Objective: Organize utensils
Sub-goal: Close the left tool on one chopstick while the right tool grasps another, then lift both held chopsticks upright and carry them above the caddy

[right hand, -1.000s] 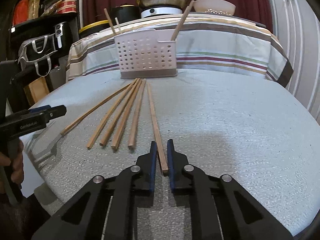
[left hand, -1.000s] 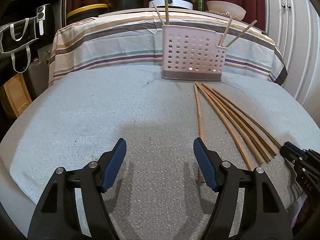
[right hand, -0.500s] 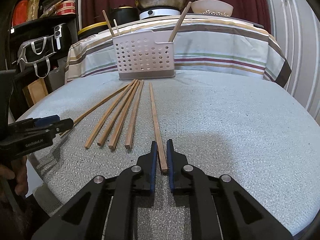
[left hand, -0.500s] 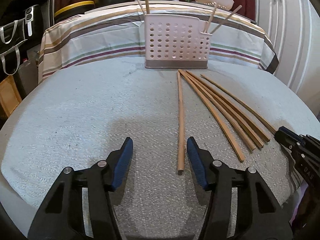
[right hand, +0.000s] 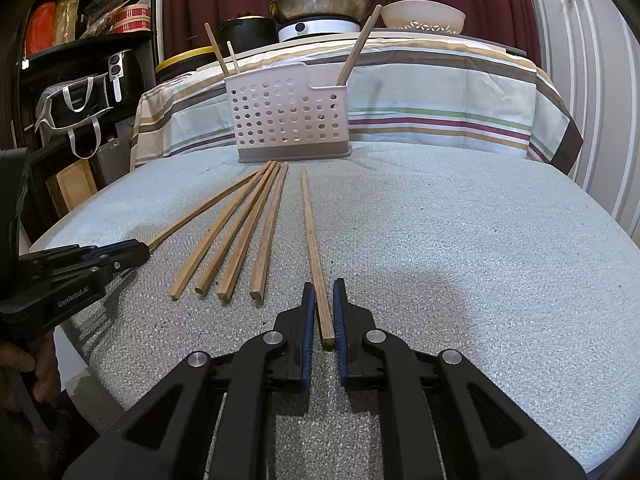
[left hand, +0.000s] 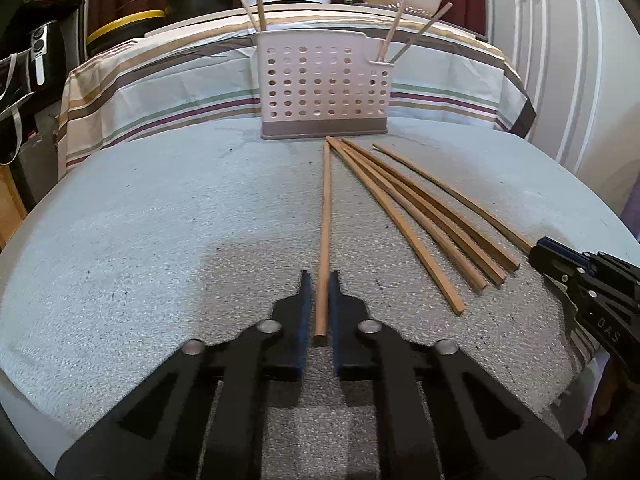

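Six loose chopsticks: all flat on the table [left hand: 160, 220], their far tips bunched just short of the holder.
Left gripper [left hand: 319, 280]: fingers drawn in to a narrow slot, pinching the near end of the round chopstick [left hand: 325, 220].
Round chopstick: lies on the table and runs toward 12 o'clock, its tip near the holder's base.
Right gripper [right hand: 322, 286]: fingers narrowed the same way on the near end of the square-ended chopstick [right hand: 310, 232], with a thin sliver of gap on the left pad's side.
Square-ended chopstick: flat on the table, pointing to 12 o'clock, a little apart from the rest.
Four spare chopsticks [right hand: 248, 240]: fanned between the two gripped ones, at 10 to 11 o'clock from the right gripper.
Perforated pink utensil holder [left hand: 320, 92]: upright at the table's 12 o'clock edge.
Chopsticks in the holder [right hand: 358, 46]: leaning out of its two end compartments.
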`<state>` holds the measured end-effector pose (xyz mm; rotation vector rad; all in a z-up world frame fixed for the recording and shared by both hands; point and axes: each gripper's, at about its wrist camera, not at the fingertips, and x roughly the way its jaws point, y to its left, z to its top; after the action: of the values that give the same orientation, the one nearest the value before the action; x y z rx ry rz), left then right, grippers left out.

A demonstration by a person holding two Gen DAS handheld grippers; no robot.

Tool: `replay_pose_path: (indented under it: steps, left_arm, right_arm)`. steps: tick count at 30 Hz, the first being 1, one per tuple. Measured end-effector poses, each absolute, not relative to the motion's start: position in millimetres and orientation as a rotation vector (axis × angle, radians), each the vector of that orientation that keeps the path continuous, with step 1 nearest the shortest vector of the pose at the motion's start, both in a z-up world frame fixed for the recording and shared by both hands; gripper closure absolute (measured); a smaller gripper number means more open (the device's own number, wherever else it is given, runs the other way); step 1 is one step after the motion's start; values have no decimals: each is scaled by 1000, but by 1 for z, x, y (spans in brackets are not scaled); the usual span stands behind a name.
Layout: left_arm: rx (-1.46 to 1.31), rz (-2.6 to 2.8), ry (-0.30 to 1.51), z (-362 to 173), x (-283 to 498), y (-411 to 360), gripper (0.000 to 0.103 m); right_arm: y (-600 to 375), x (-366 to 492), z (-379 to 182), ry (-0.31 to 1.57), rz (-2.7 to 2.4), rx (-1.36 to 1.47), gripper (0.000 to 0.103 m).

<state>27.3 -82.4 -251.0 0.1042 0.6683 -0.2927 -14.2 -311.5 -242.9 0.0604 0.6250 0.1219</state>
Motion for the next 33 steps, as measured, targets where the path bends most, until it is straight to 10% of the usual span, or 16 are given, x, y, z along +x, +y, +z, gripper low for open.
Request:
replay_pose_path:
  steps: [33]
  left_arm:
    - [85, -235, 489, -187, 10, -59, 97]
  right_arm:
    - [-316, -32, -182, 477, 84, 69, 96]
